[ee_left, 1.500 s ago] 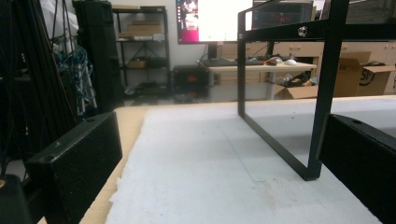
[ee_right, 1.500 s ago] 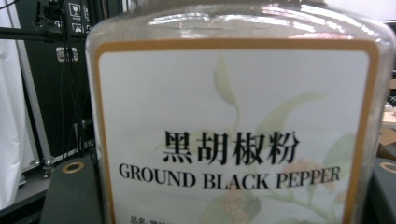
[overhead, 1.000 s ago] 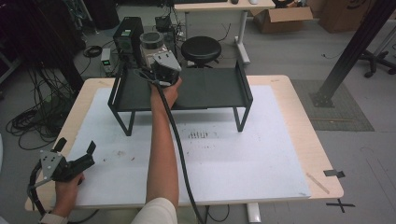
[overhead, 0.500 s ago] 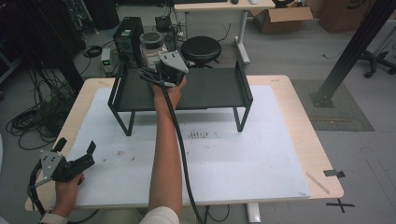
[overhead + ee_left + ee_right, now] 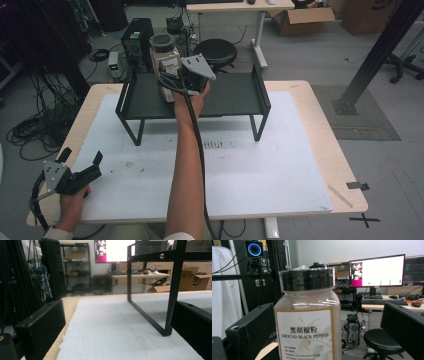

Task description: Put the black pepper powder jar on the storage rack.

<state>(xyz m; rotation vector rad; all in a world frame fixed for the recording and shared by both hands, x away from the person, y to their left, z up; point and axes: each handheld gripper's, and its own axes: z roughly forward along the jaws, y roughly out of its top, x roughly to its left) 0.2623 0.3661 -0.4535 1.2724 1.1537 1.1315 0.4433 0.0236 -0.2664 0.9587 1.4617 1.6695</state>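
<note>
Standing on the one black shelf rack (image 5: 235, 95) is a single jar of ground black pepper (image 5: 166, 62), upright near its left end. The right gripper (image 5: 172, 80) reaches it with jaws spread wide on either side, not touching; the jar's base is cut off in the right gripper view. The left gripper (image 5: 80, 162) rests wide apart and empty at the white mat's (image 5: 260, 170) near-left corner.
</note>
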